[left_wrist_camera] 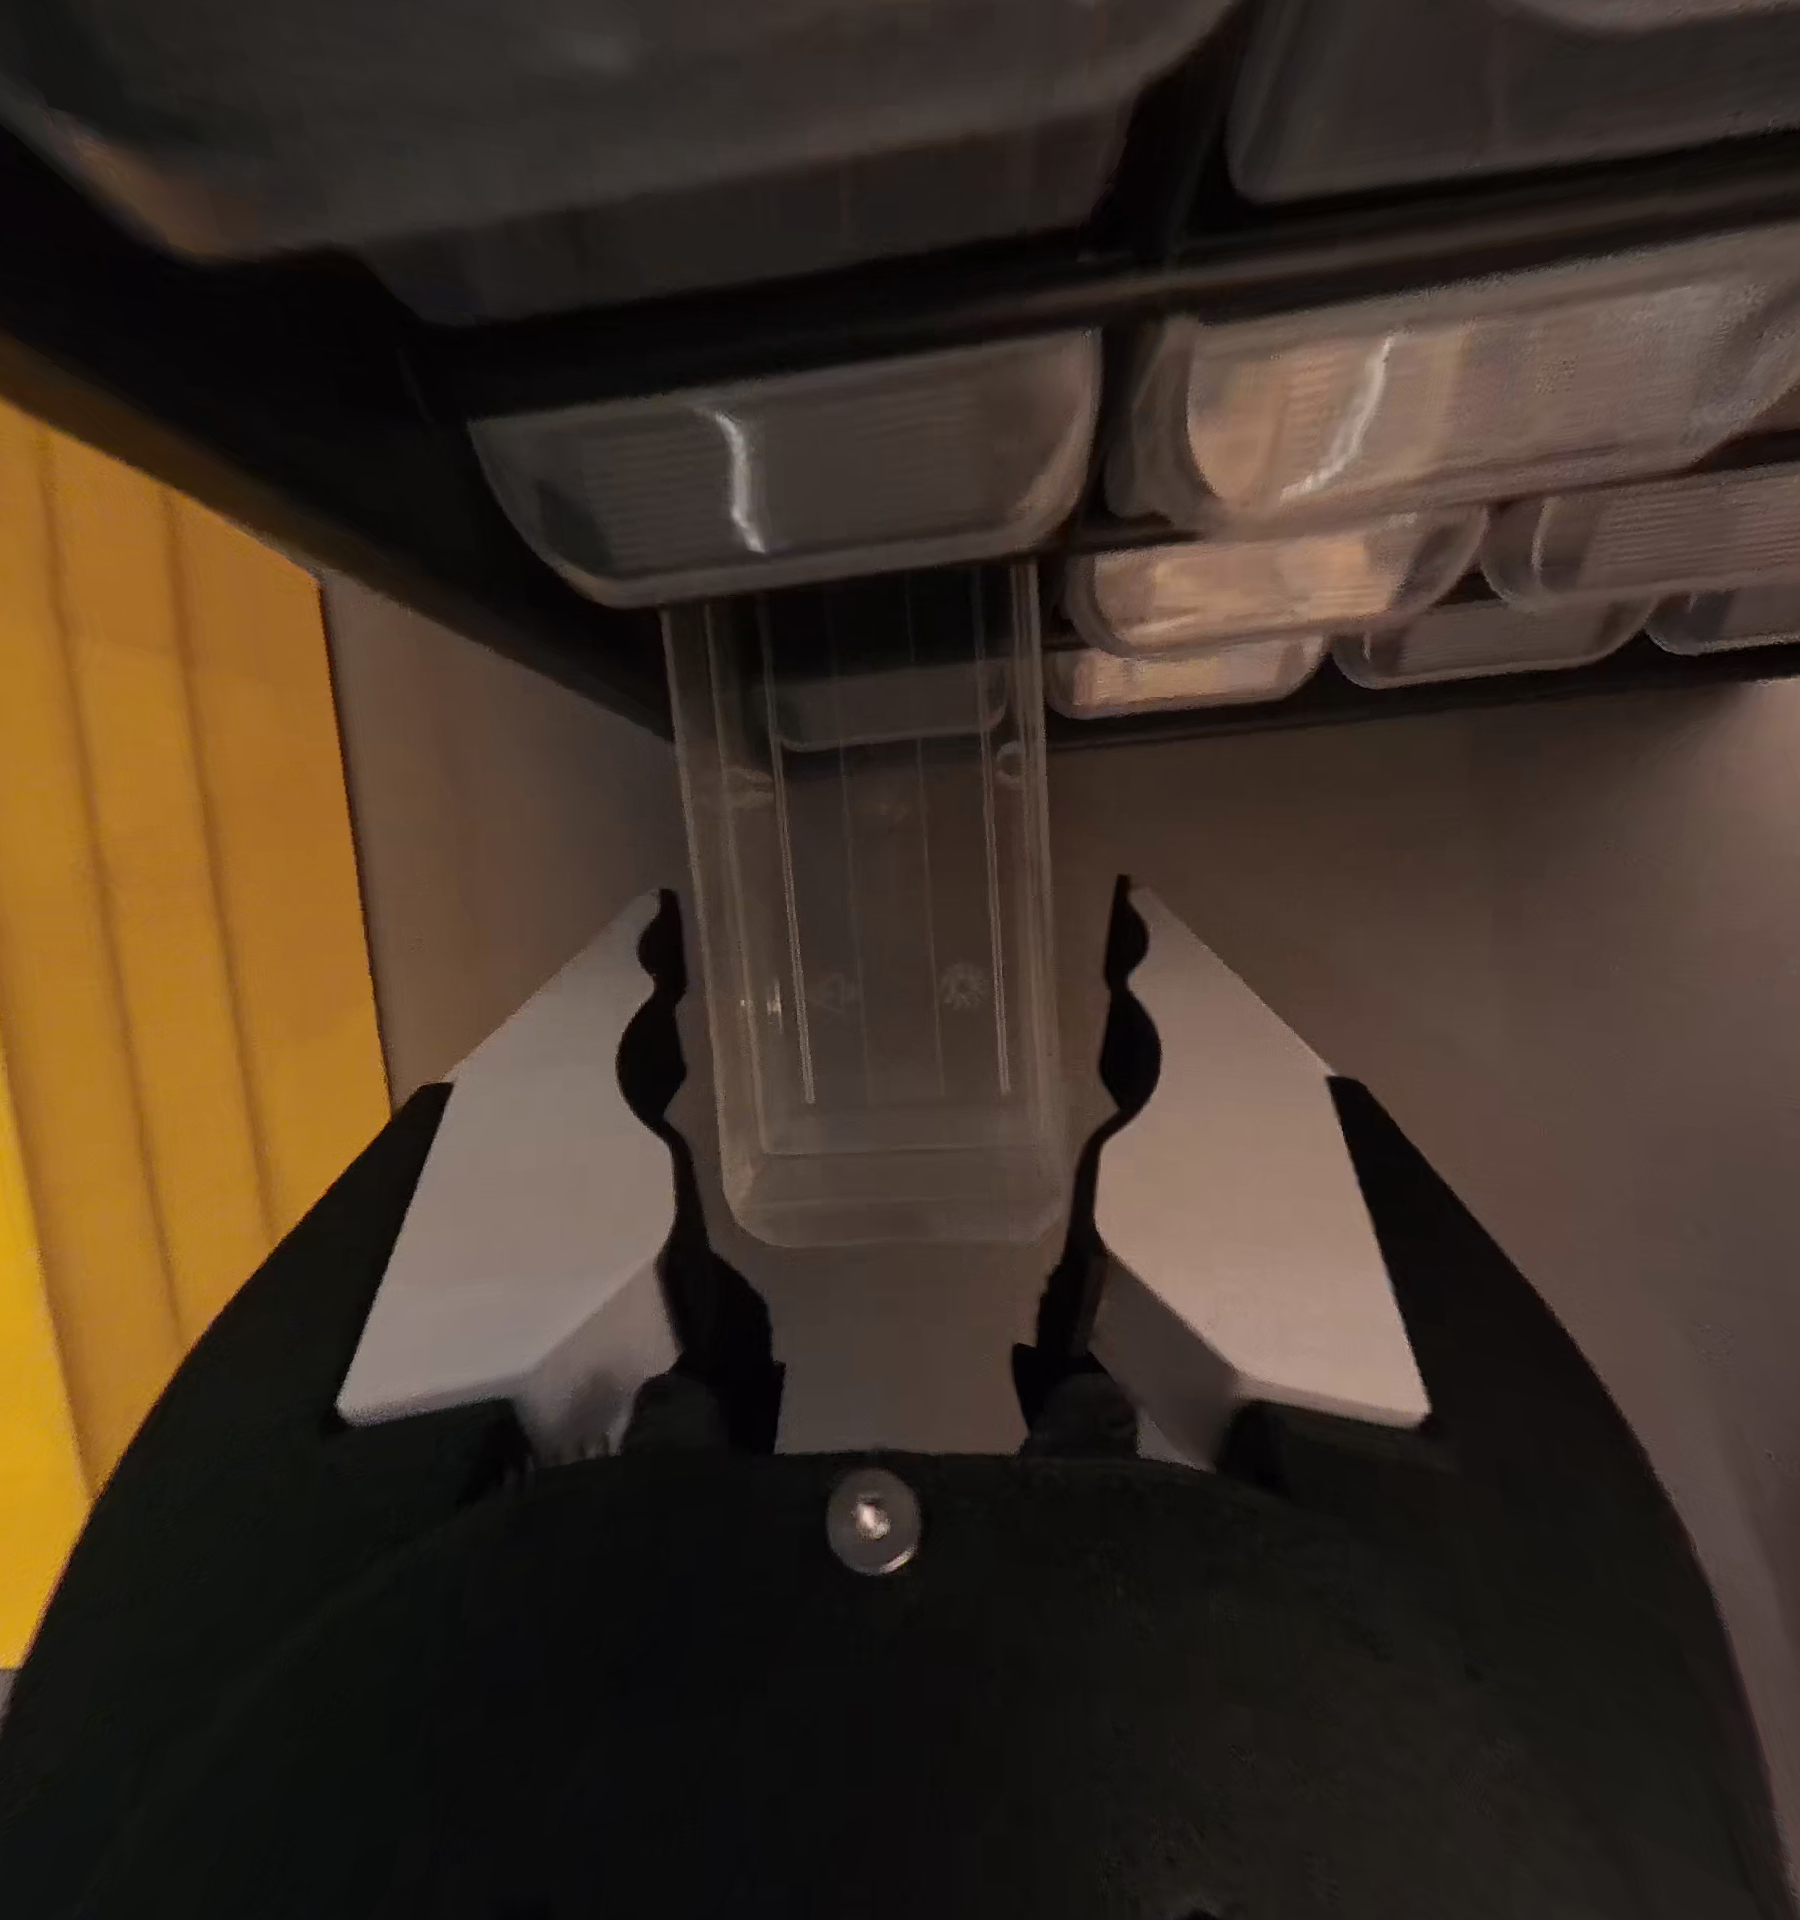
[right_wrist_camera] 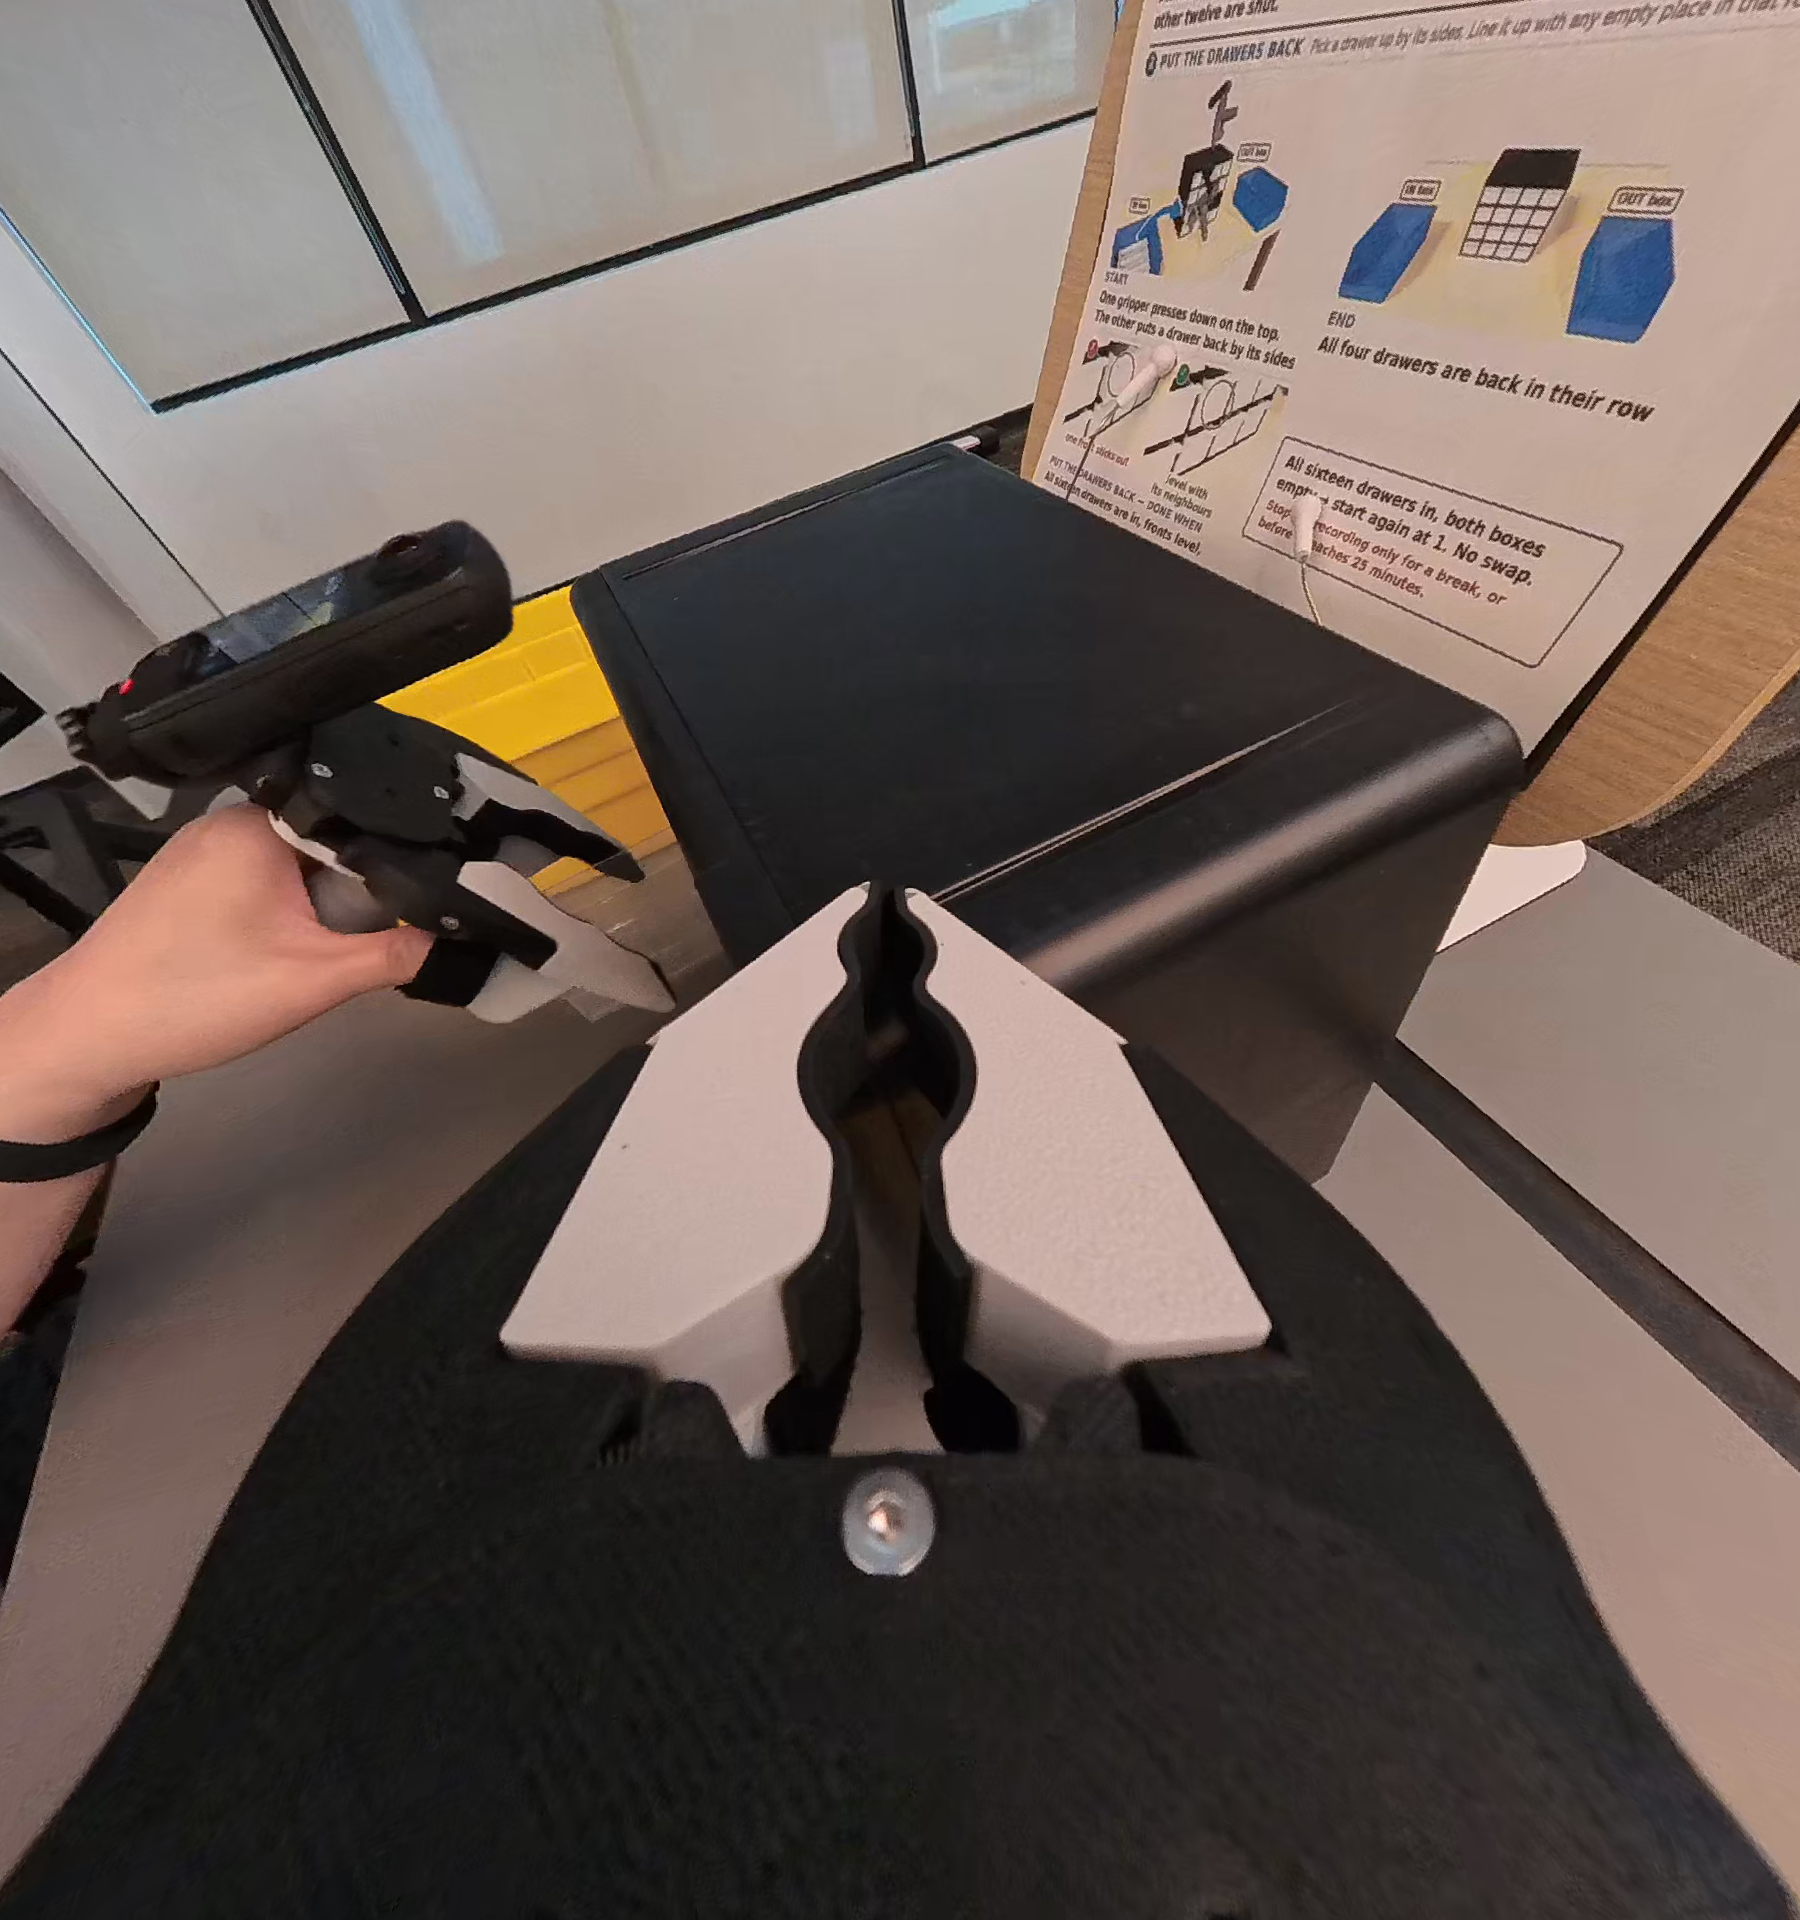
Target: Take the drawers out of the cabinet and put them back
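The black cabinet (right_wrist_camera: 979, 675) stands on a grey table; its clear drawer fronts (left_wrist_camera: 1447, 416) show in the left wrist view. One clear drawer (left_wrist_camera: 875, 987) sticks well out of its slot at the left end of a row. My left gripper (left_wrist_camera: 891, 894) straddles this drawer, with the pads against its sides near the outer end. The left gripper also shows in the right wrist view (right_wrist_camera: 652, 935), held by a hand at the cabinet's front. My right gripper (right_wrist_camera: 880, 894) is shut and empty, with its tips at the front edge of the cabinet top.
A yellow bin (right_wrist_camera: 553, 707) stands left of and behind the cabinet and also shows in the left wrist view (left_wrist_camera: 96, 935). A wooden board with an instruction sheet (right_wrist_camera: 1395, 364) leans behind the cabinet. The grey table (right_wrist_camera: 1654, 1091) runs to the right. A person's hand (right_wrist_camera: 200, 935) holds the left gripper. About 25 cm separates my left fingertips from my right.
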### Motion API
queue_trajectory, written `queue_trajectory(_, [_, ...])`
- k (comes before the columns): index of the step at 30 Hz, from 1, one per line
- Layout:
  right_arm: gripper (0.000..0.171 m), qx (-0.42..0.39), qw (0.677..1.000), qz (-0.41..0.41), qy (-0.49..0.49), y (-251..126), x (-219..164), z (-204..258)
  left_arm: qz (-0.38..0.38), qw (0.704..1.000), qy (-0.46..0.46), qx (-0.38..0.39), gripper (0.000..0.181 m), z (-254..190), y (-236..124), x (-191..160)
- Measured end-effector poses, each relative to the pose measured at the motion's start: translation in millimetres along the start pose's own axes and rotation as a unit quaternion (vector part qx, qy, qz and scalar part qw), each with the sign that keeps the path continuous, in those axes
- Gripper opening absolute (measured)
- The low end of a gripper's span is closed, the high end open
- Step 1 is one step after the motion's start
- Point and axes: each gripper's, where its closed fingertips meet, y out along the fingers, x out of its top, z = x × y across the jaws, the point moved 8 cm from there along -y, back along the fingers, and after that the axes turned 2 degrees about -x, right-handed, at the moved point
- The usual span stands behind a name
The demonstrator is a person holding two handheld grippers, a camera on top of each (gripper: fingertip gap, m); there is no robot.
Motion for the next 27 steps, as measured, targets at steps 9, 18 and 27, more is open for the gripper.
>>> queue_trajectory(9, [0.0, 0.007, 1.0, -0.005, 0.009, 0, -1, -1, -0.294, 0.935, 0.189, 0.067, 0.06, -6, -62, -11])
queue_trajectory(18, [0.0, 0.016, 1.0, -0.011, 0.021, 1, -2, -3, -0.326, 0.839, 0.425, 0.092, 0.052, -16, -50, -78])
queue_trajectory(27, [0.0, 0.023, 0.999, -0.015, 0.029, 1, -2, -4, -0.299, 0.74, 0.546, 0.255, 0.0, -11, -20, -99])
